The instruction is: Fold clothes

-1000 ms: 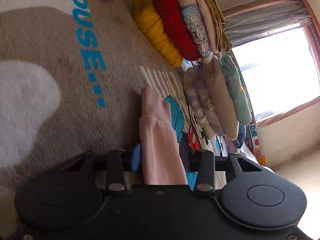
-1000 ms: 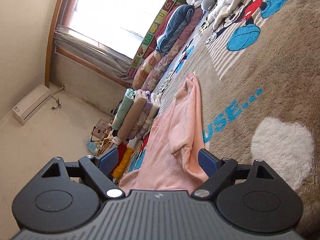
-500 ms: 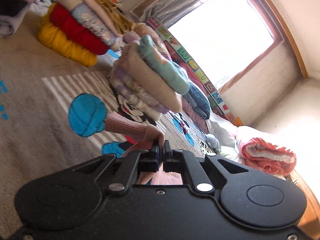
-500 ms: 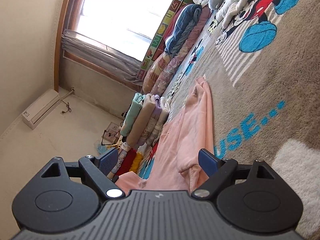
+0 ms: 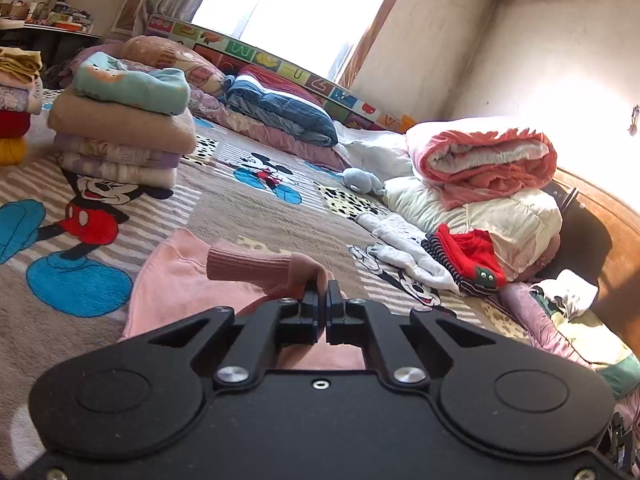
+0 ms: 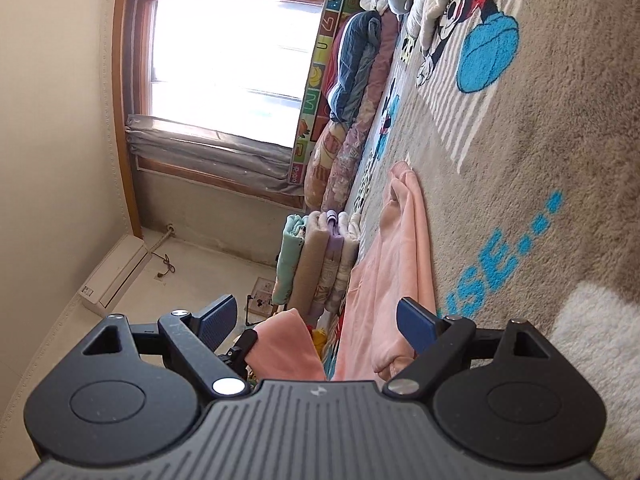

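Left wrist view first: nearest the lens, the left gripper has its jaws pressed together on the pink sleeve, pinching cloth just behind the ribbed cuff, which sticks out sideways over the pink sweatshirt. That sweatshirt lies flat on the Mickey Mouse rug, and every place below is given from it.

In the right wrist view the right gripper hangs with its fingers spread wide and nothing between the pads; the sweatshirt's body runs away from it along the rug, and a lifted pink fold with part of the other gripper shows just in front of it.

Just beyond the sweatshirt stands a stack of folded clothes. Off to one side lies a loose heap of small garments, and farther still rolled bedding by the wall.

The risks, as I judge them: the pinch takes only a thin bite of cloth, so a quick swing across could let the sleeve slip out. With the right gripper holding nothing down, pulling the sleeve may drag the whole body askew and leave a crooked fold.
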A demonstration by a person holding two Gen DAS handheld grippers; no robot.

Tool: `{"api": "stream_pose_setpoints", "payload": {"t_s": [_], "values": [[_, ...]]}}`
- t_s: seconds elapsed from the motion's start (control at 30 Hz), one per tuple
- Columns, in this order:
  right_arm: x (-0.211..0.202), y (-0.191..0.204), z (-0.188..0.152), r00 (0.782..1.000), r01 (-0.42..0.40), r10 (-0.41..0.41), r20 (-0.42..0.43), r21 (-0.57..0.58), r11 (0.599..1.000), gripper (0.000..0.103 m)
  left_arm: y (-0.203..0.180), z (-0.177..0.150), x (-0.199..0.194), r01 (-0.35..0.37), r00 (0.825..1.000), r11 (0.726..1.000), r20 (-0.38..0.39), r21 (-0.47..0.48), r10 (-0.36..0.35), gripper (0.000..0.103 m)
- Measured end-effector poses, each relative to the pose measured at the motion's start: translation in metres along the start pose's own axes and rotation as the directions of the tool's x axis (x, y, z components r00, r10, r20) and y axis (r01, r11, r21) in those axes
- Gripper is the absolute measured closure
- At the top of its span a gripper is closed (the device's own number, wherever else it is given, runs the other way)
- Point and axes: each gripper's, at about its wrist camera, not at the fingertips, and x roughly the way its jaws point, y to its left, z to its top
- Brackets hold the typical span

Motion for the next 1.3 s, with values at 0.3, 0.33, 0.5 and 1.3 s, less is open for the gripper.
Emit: {"api": "stream_pose_setpoints", "payload": {"t_s": [0.3, 0.33, 0.5, 1.3], "values": [[-0.003, -0.005, 0.002, 1.000, -0.012, 0.011, 0.011, 0.043, 0.999, 0.016, -0.079, -0.046, 0.033, 0.032, 0.995, 0.938, -0.103, 0.345, 0.004, 0.102], [-0.004, -0.007, 0.002, 1.000, -0.004, 0.004, 0.017, 0.049, 0.999, 0.016, -0.087, -0.056, 0.037, 0.045, 0.992, 0.912, -0.126, 0.407, 0.007, 0.102], [-0.004, -0.014, 0.004, 0.999, 0.026, -0.028, 0.030, 0.062, 0.998, 0.017, -0.101, -0.086, 0.038, 0.149, 0.969, 0.846, -0.244, 0.513, -0.023, 0.058], [0.026, 0.003, -0.009, 0.964, 0.265, -0.265, 0.023, -0.193, 0.945, 0.083, 0.051, -0.041, -0.083, -0.262, 0.947, 0.945, -0.136, 0.197, 0.291, 0.078]]}}
